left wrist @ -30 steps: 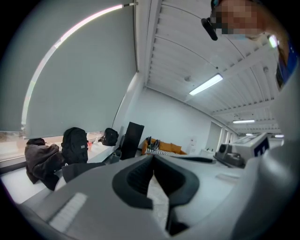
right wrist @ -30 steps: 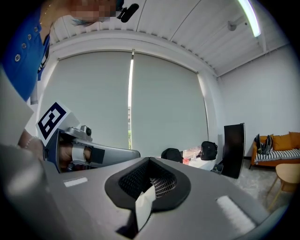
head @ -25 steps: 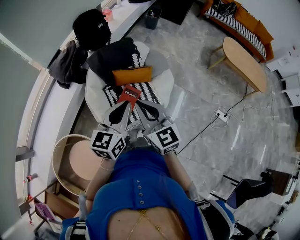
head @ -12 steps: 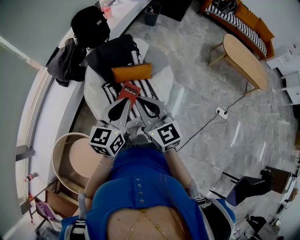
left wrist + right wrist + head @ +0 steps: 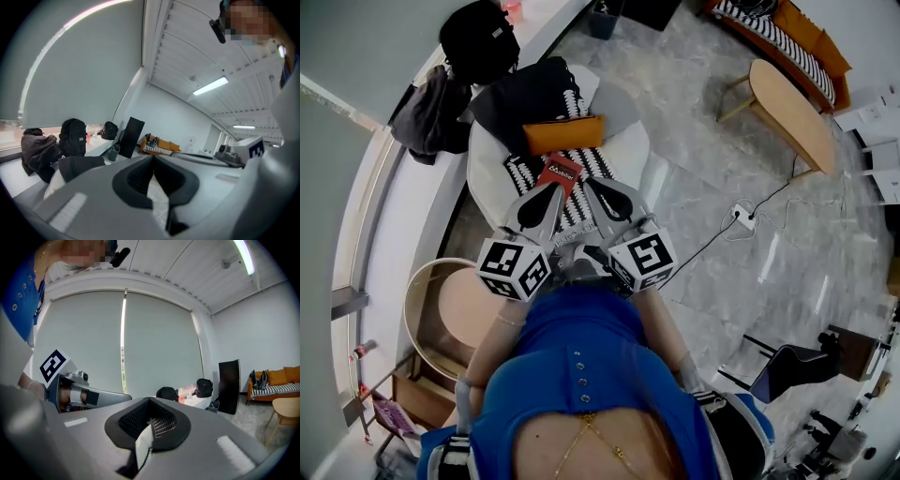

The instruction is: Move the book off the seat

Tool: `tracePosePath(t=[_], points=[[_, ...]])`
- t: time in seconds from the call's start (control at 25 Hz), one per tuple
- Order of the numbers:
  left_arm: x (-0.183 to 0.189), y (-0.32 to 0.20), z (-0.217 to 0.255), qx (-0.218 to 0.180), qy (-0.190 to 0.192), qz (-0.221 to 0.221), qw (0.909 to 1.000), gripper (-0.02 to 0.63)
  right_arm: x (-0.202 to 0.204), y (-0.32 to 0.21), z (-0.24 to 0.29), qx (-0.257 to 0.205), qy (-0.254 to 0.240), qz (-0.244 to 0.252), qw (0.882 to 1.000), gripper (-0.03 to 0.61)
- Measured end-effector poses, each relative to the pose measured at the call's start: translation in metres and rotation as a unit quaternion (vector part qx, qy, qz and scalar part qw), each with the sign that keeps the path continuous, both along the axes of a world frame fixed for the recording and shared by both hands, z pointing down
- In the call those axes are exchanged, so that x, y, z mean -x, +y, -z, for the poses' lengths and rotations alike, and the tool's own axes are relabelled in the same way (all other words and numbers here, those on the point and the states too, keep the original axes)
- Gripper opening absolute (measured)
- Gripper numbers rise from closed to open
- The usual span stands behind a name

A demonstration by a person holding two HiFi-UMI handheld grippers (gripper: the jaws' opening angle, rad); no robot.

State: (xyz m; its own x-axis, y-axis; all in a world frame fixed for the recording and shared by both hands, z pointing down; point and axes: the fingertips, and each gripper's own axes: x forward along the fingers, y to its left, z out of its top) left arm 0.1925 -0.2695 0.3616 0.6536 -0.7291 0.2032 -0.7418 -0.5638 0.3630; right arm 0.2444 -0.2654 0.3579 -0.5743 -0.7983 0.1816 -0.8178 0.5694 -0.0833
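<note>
A red book (image 5: 562, 172) with a white label hangs over the black-and-white striped cushion (image 5: 523, 174) of the round white seat (image 5: 485, 178). My left gripper (image 5: 552, 190) and my right gripper (image 5: 584, 187) meet at its near edge, both shut on it. Pale page edges (image 5: 142, 444) show between the jaws in the right gripper view. A whitish strip (image 5: 157, 197) sits between the jaws in the left gripper view. Both gripper cameras tilt upward toward the ceiling.
An orange cushion (image 5: 563, 134) and a black garment (image 5: 525, 94) lie at the seat's far side. A black backpack (image 5: 478, 42) rests on the window ledge. A round wooden side table (image 5: 441, 309) stands near left; an oval table (image 5: 787, 112) and power strip (image 5: 741, 214) are right.
Both grippers have carried the book a little farther from the person, toward the orange cushion. The right gripper's marker cube has swung slightly right.
</note>
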Motion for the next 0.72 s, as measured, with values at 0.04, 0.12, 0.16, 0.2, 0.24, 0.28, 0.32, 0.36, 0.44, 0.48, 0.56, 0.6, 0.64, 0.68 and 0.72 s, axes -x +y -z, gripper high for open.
tracePosePath(t=[0.04,0.12,0.16,0.2,0.24,0.28,0.32,0.36,0.44,0.48,0.56,0.6,0.64,0.68,0.72], points=[[0.001,-0.001,0.000,0.001,-0.001,0.000,1.0000,0.003,-0.002,-0.001,0.000,0.001,0.000,-0.003,1.000,0.001],[0.003,-0.004,-0.001,0.002,-0.003,-0.001,1.0000,0.003,-0.005,-0.006,0.000,0.001,0.000,-0.009,1.000,0.000],[0.005,-0.007,-0.003,0.003,-0.004,-0.001,1.0000,0.003,-0.006,-0.008,-0.001,0.002,0.001,-0.012,1.000,0.000],[0.007,-0.009,-0.004,0.004,-0.006,-0.001,1.0000,0.003,-0.007,-0.011,-0.002,0.003,0.001,-0.014,1.000,0.000],[0.009,-0.012,-0.006,0.006,-0.007,-0.001,1.0000,0.003,-0.007,-0.014,-0.003,0.005,0.001,-0.016,1.000,0.000],[0.011,-0.016,-0.009,0.008,-0.009,-0.002,0.9999,0.003,-0.008,-0.018,-0.005,0.006,0.002,-0.018,1.000,0.000],[0.013,-0.020,-0.012,0.010,-0.010,-0.002,0.9999,0.003,-0.008,-0.021,-0.007,0.008,0.004,-0.019,1.000,0.000],[0.015,-0.023,-0.016,0.014,-0.012,-0.002,0.9998,0.003,-0.008,-0.025,-0.009,0.010,0.007,-0.019,1.000,0.000],[0.018,-0.028,-0.024,0.022,-0.017,-0.003,0.9996,0.003,-0.009,-0.031,-0.014,0.015,0.015,-0.018,1.000,0.000],[0.019,-0.031,-0.028,0.026,-0.019,-0.004,0.9995,0.003,-0.010,-0.034,-0.016,0.017,0.019,-0.016,1.000,0.000],[0.021,-0.037,-0.038,0.036,-0.024,-0.008,0.9990,0.003,-0.010,-0.041,-0.024,0.027,0.025,-0.012,0.999,0.000],[0.022,-0.041,-0.044,0.041,-0.027,-0.010,0.9988,0.003,-0.010,-0.045,-0.031,0.034,0.027,-0.010,0.999,0.000],[0.024,-0.045,-0.052,0.046,-0.030,-0.012,0.9984,0.003,-0.009,-0.050,-0.039,0.042,0.029,-0.007,0.999,0.000],[0.026,-0.049,-0.061,0.053,-0.034,-0.013,0.9980,0.003,-0.009,-0.055,-0.049,0.052,0.032,-0.004,0.998,0.000],[0.028,-0.054,-0.071,0.060,-0.037,-0.015,0.9974,0.003,-0.009,-0.059,-0.060,0.062,0.035,0.000,0.997,0.000]])
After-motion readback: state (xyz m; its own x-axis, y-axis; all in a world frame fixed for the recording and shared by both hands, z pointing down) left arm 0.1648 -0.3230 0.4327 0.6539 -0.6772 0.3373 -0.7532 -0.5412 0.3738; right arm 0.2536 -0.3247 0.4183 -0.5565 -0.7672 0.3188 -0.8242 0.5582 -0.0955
